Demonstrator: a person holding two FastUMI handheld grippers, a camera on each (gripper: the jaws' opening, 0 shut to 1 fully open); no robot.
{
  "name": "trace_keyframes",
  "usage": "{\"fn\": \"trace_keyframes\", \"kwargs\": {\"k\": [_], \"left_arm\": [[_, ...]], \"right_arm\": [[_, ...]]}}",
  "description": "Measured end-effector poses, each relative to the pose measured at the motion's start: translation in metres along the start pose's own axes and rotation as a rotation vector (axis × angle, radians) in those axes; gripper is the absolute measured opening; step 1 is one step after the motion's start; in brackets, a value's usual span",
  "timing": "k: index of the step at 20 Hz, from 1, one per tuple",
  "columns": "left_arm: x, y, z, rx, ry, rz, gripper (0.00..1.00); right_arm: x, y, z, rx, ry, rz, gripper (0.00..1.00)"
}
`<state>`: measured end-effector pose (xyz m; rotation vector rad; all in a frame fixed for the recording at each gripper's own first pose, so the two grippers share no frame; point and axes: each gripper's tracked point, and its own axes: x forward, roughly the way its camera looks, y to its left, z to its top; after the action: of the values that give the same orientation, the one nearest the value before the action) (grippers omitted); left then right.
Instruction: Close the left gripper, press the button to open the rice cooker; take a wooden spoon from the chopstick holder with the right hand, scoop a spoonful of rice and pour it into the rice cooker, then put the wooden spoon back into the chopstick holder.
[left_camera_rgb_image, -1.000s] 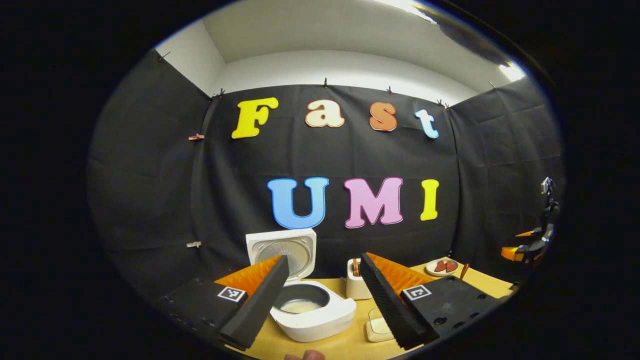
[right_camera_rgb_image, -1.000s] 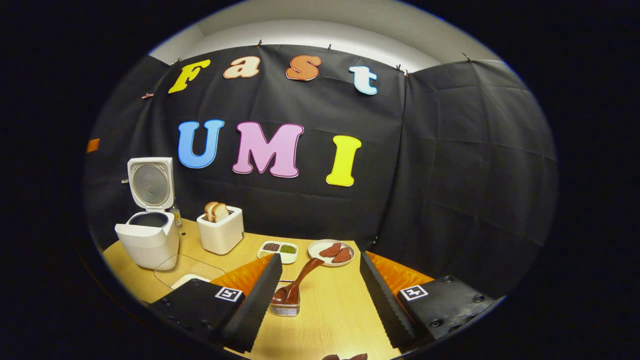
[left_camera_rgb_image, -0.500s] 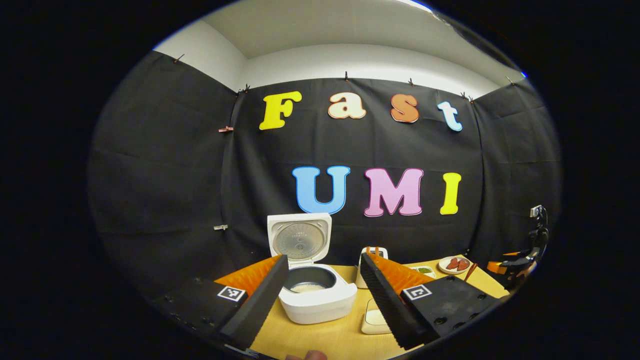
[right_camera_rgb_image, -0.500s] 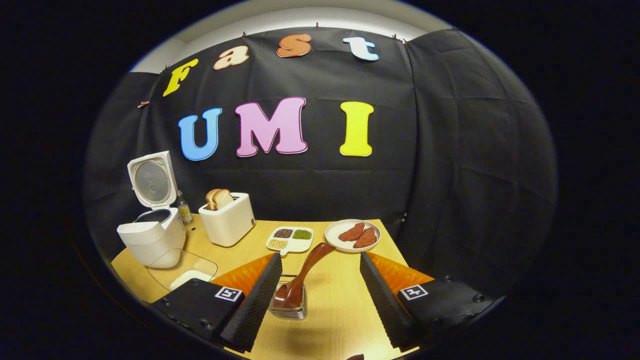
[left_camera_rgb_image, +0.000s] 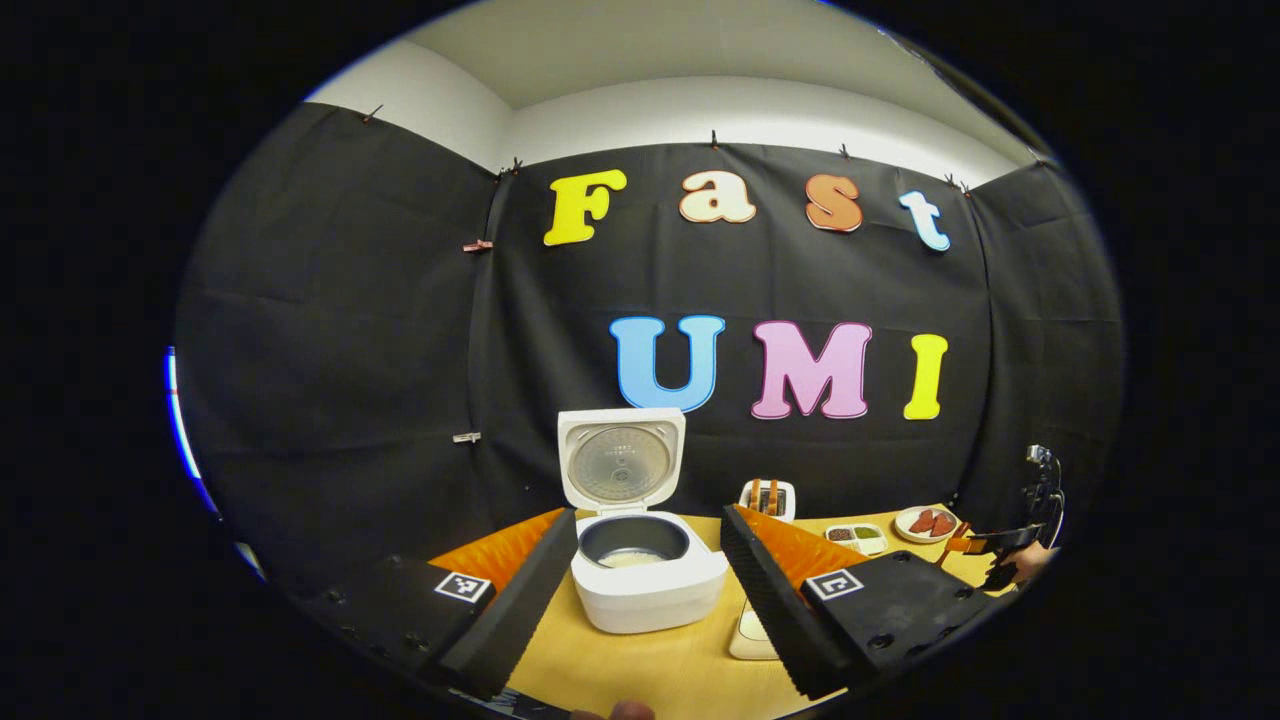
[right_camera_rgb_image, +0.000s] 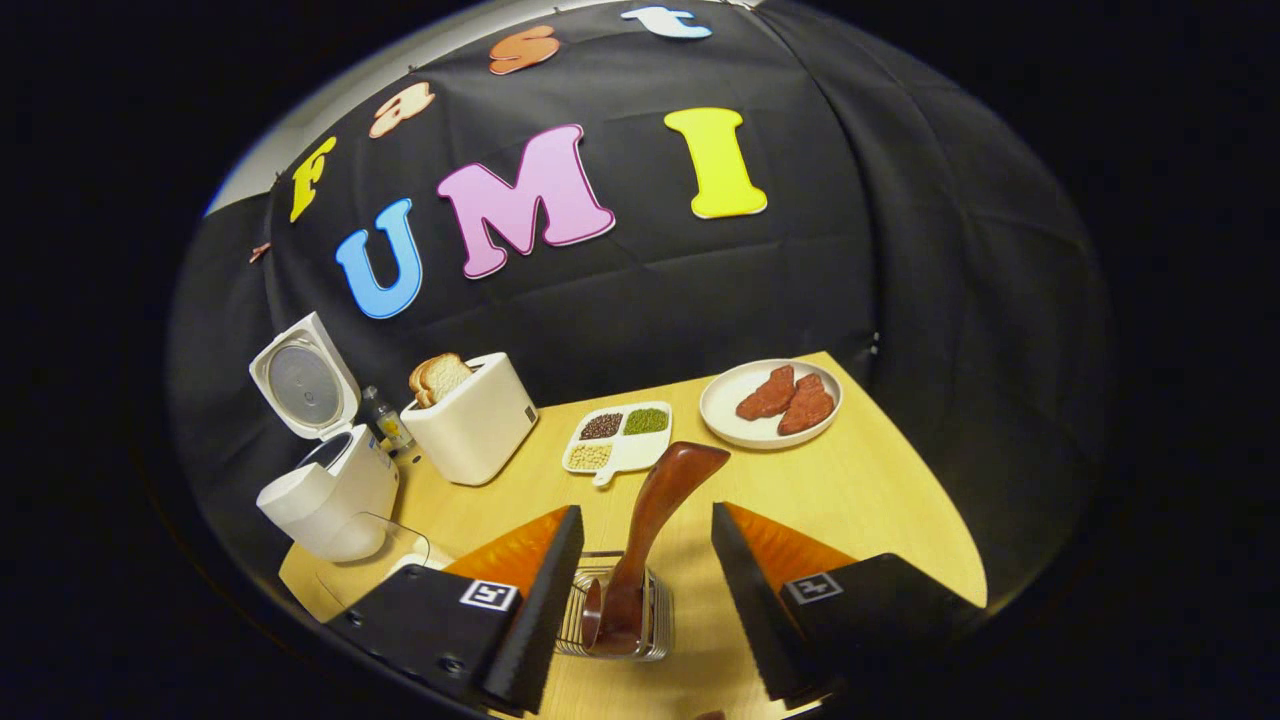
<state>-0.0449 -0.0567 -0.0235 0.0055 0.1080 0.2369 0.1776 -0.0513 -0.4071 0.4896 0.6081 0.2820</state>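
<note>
The 1 rice cooker (left_camera_rgb_image: 648, 585) stands on the desk (left_camera_rgb_image: 640, 670) with its lid (left_camera_rgb_image: 622, 458) raised upright and its dark inner pot (left_camera_rgb_image: 634, 540) uncovered, a pale layer of rice lying at the bottom. In the left gripper view it sits straight ahead, between the 2 spread fingers of the left gripper (left_camera_rgb_image: 648, 590), whose jaws are released and hold nothing. Just to the cooker's right, a small white container (left_camera_rgb_image: 748, 635) rests on the desk, partly hidden by the right finger.

In the right gripper view, 1 wooden spoon (right_camera_rgb_image: 650, 530) leans in the wire chopstick holder (right_camera_rgb_image: 615, 620), its bowl down inside and its handle rising between the fingers of the right gripper (right_camera_rgb_image: 635, 600). Those jaws are released, standing apart on either side of the holder without touching the spoon. The cooker shows far to the left here, with a clear glass container (right_camera_rgb_image: 375, 545) of rice in front of it.

Beside the cooker stands 1 white toaster (right_camera_rgb_image: 470, 430) with 2 slices of bread (right_camera_rgb_image: 437, 375) sticking out. Between them and behind is 1 small bottle (right_camera_rgb_image: 385, 420). Near the toaster lies 1 divided white dish (right_camera_rgb_image: 620, 440) with 3 portions of grains or beans: dark, green and pale. Farther right is 1 round white plate (right_camera_rgb_image: 770, 405) bearing 2 reddish-brown pieces of meat (right_camera_rgb_image: 787, 397).
</note>
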Motion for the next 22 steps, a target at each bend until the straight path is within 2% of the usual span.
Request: {"fn": "trace_keyframes", "kwargs": {"k": [2, 4, 6, 8, 9, 10, 11, 13, 18, 19, 22], "left_arm": [[-0.001, 0.002, 0.000, 0.014, 0.014, 0.016, 0.99], [-0.003, 0.006, -0.002, 0.021, 0.025, 0.036, 0.99], [-0.005, 0.006, -0.003, 0.020, 0.028, 0.044, 0.99], [-0.007, 0.006, -0.004, 0.019, 0.033, 0.050, 0.99], [-0.008, 0.006, -0.006, 0.018, 0.035, 0.052, 0.99], [-0.008, 0.007, -0.009, 0.016, 0.038, 0.054, 0.99], [-0.008, 0.007, -0.010, 0.013, 0.042, 0.054, 0.99], [-0.009, 0.010, -0.012, 0.003, 0.047, 0.055, 0.98], [-0.013, 0.016, -0.012, -0.014, 0.055, 0.071, 0.99], [-0.014, 0.019, -0.012, -0.009, 0.053, 0.076, 0.99], [-0.020, 0.023, -0.013, -0.001, 0.056, 0.084, 0.99]], "right_arm": [[0.021, -0.006, -0.010, 0.043, 0.036, -0.013, 0.60], [0.032, -0.002, -0.010, 0.095, 0.045, 0.010, 0.33], [0.027, -0.001, -0.011, 0.098, 0.055, 0.011, 0.26], [0.019, 0.002, -0.003, 0.058, 0.013, 0.019, 0.26], [0.006, 0.007, 0.003, 0.033, -0.006, 0.026, 0.17], [0.023, 0.013, -0.004, 0.012, -0.018, 0.037, 0.17], [-0.005, 0.021, -0.004, -0.003, -0.017, 0.064, 0.23], [-0.009, 0.029, -0.017, -0.014, 0.001, 0.084, 0.23], [-0.012, 0.028, -0.038, -0.018, 0.042, 0.071, 0.22], [-0.010, 0.022, -0.033, -0.003, 0.030, 0.052, 0.16], [-0.012, 0.015, -0.032, 0.033, 0.033, 0.030, 0.13]]}}
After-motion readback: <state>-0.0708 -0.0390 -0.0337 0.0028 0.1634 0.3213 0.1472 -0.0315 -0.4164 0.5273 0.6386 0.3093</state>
